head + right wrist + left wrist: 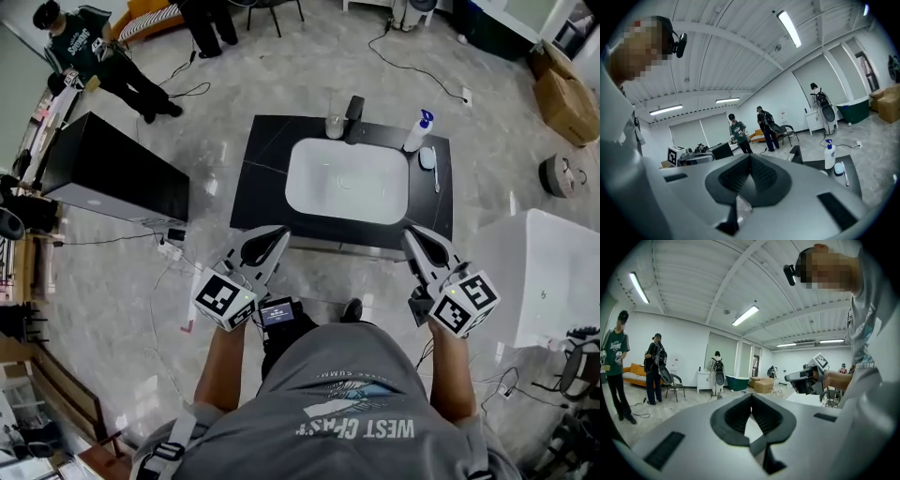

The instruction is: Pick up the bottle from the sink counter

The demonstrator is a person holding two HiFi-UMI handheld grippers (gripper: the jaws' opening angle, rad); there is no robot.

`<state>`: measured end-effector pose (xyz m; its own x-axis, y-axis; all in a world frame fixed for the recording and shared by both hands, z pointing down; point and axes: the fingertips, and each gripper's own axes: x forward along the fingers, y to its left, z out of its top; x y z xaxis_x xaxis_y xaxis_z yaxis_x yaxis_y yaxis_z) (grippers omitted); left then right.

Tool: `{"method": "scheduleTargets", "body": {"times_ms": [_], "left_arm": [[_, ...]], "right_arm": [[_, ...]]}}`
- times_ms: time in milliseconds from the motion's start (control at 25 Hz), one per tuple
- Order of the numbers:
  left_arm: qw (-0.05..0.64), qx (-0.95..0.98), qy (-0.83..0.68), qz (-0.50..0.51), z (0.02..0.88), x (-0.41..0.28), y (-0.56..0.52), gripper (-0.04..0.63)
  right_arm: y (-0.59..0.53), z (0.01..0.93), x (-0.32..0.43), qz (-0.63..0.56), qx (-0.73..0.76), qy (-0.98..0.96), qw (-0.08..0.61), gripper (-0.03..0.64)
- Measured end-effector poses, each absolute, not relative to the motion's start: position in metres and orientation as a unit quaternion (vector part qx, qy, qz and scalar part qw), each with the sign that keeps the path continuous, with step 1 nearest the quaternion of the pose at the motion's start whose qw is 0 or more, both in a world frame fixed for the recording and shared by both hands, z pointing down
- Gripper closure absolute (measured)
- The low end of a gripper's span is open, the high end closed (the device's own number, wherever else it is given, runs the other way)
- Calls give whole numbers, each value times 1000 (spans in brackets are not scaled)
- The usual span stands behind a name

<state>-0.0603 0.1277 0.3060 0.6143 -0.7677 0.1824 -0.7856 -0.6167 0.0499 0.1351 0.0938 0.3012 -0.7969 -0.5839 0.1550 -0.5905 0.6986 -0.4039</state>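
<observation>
A white bottle with a blue pump (417, 131) stands upright at the far right corner of the black sink counter (267, 150). In the right gripper view the bottle (828, 156) shows to the right, well beyond the jaws. My left gripper (278, 232) hangs before the counter's near left edge, its jaws shut and empty (751, 397). My right gripper (412, 232) sits at the near right edge, jaws together with nothing between them (750, 158). Both are well short of the bottle.
The white basin (347, 180) fills the counter's middle, with a faucet (354, 110) and a glass (335, 125) behind it. A white dish (427, 157) and a toothbrush (437, 171) lie near the bottle. A black cabinet (112, 169) stands left, a white tub (553, 272) right. People stand at far left.
</observation>
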Motion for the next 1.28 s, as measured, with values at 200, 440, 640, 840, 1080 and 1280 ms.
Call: {"method": "scheduleTargets", "body": {"times_ms": [200, 440, 640, 840, 1080, 1280], "left_arm": [[82, 901, -419, 75, 316, -52, 119, 591], [73, 929, -353, 84, 316, -58, 82, 591], [37, 942, -329, 62, 293, -72, 48, 591], [39, 946, -315, 62, 296, -86, 37, 591], [44, 947, -313, 63, 302, -111, 28, 591], [52, 948, -310, 55, 307, -119, 27, 591]], "right_arm": [[74, 323, 153, 246, 348, -905, 6, 615], [62, 302, 137, 240, 392, -888, -29, 615], [53, 286, 122, 208, 416, -885, -14, 615], [53, 287, 113, 212, 438, -873, -25, 615], [48, 294, 94, 218, 446, -868, -19, 615], [44, 284, 84, 204, 447, -871, -10, 615]]}}
